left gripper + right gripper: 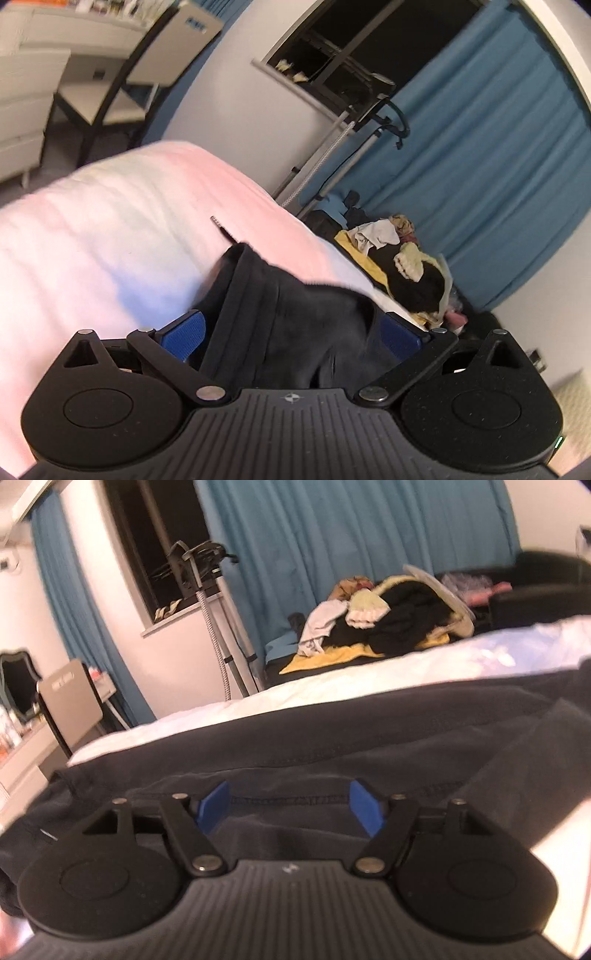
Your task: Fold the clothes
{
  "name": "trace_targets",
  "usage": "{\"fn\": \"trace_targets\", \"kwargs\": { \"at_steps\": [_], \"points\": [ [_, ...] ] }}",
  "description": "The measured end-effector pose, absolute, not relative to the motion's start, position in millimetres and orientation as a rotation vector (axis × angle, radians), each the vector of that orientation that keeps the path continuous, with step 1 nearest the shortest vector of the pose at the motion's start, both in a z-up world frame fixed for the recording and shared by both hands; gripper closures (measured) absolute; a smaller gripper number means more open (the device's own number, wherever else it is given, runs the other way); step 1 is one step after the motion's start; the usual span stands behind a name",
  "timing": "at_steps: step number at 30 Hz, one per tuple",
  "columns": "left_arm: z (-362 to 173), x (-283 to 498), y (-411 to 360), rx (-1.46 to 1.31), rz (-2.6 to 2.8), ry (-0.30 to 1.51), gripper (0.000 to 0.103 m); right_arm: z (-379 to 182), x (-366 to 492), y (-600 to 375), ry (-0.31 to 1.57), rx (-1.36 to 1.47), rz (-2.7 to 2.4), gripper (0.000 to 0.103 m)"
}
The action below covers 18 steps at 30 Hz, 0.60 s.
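Dark fabric: your black garment [295, 325] lies on the white bed [110, 229]; one bunched part rises between your left gripper's fingers, the rest spreads flat under your right gripper.
Left gripper [291, 332]: jaws stand wide apart, blue pads [186, 332] on either side of a thick bunch of the cloth. Fabric fills the gap and covers most of the right pad. You cannot tell from this view whether the pads actually pinch it or just flank it.
Right gripper [290, 806]: jaws wide open, blue pads [212, 805] resting on or just above the cloth, nothing clamped between them. A stitched hem [295, 797] runs straight across the gap from pad to pad.
Garment axis, right view: long axis runs left to right across the frame, hems parallel to the bed's far edge.
Garment axis, left view: bunch points away from you, toward a ribbed cuff or band at its far tip; a thin metal-tipped cord [223, 229] pokes out past it onto the sheet.
Garment vs tongs: directly under and ahead of both grippers, touching or nearly so.
Background: clothes pile [384, 616] beyond the bed, blue curtain [332, 535] behind, chair [125, 81] far left.
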<state>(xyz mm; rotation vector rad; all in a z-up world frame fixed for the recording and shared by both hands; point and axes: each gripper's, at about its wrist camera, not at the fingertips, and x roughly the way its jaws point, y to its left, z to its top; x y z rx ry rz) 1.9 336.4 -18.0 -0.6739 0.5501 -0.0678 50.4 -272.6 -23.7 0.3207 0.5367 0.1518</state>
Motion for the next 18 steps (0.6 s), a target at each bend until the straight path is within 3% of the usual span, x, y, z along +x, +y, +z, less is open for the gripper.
{"fn": "trace_targets", "kwargs": {
  "at_steps": [11, 13, 14, 18],
  "points": [
    [-46, 153, 340, -0.731, 0.053, 0.763, 0.020, -54, 71, -222, 0.620, 0.192, 0.304, 0.029],
    [-48, 172, 338, -0.736, 0.040, 0.824, 0.041, -58, 75, -215, 0.616, 0.175, 0.332, 0.029],
    [-49, 181, 338, -0.737, 0.036, 0.854, 0.046, -59, 77, -212, 0.614, 0.167, 0.339, 0.029],
    [-62, 214, 335, -0.705, 0.055, 0.971, 0.049, -66, 86, -206, 0.606, 0.146, 0.354, 0.029]
  ]
}}
